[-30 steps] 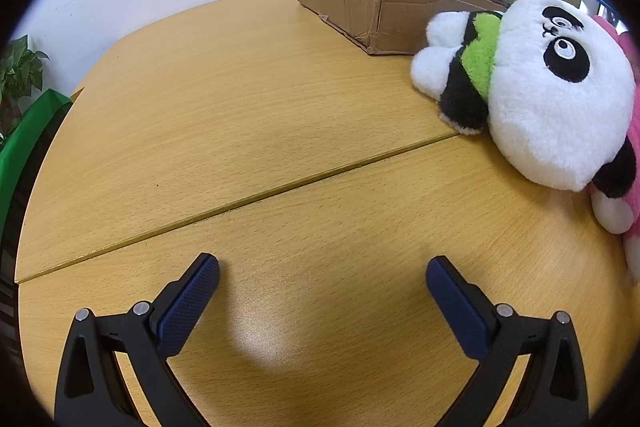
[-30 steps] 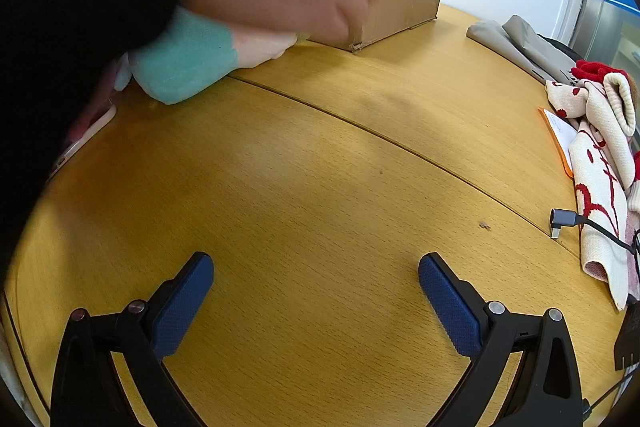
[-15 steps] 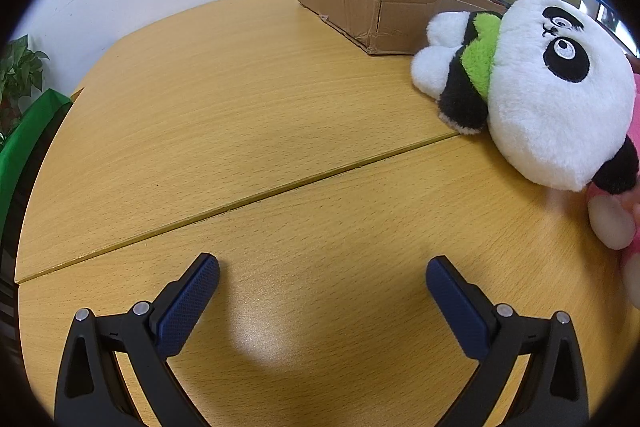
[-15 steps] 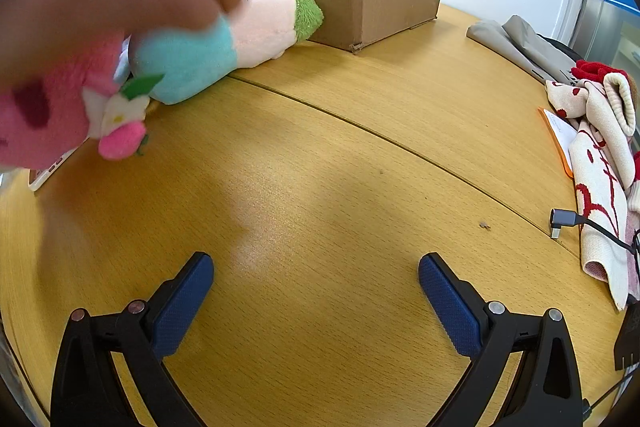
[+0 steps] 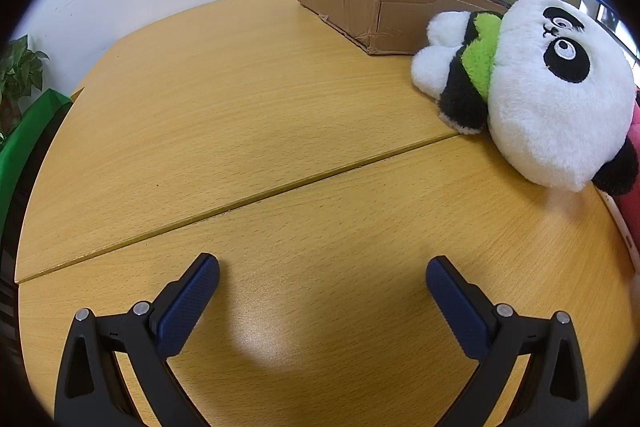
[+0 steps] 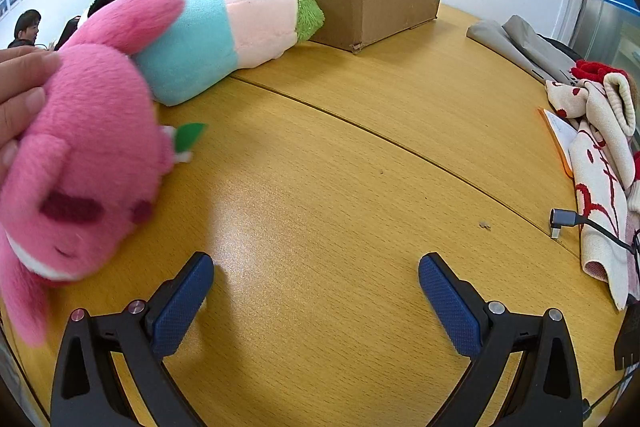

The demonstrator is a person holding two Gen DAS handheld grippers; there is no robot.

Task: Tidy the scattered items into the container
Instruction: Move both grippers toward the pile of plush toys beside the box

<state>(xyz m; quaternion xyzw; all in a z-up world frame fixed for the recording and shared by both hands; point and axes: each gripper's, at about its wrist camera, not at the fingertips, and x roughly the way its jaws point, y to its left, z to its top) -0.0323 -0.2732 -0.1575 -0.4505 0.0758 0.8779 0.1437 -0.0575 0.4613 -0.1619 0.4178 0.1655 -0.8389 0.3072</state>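
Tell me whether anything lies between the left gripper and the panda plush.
Nothing visible does. The left gripper, jaws open, faces bare wooden table; the panda plush lies ahead to its right, beside the cardboard box.

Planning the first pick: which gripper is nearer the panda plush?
Left. The left gripper has the panda plush ahead to its right. From the right gripper, the panda is mostly hidden behind the pink plush.
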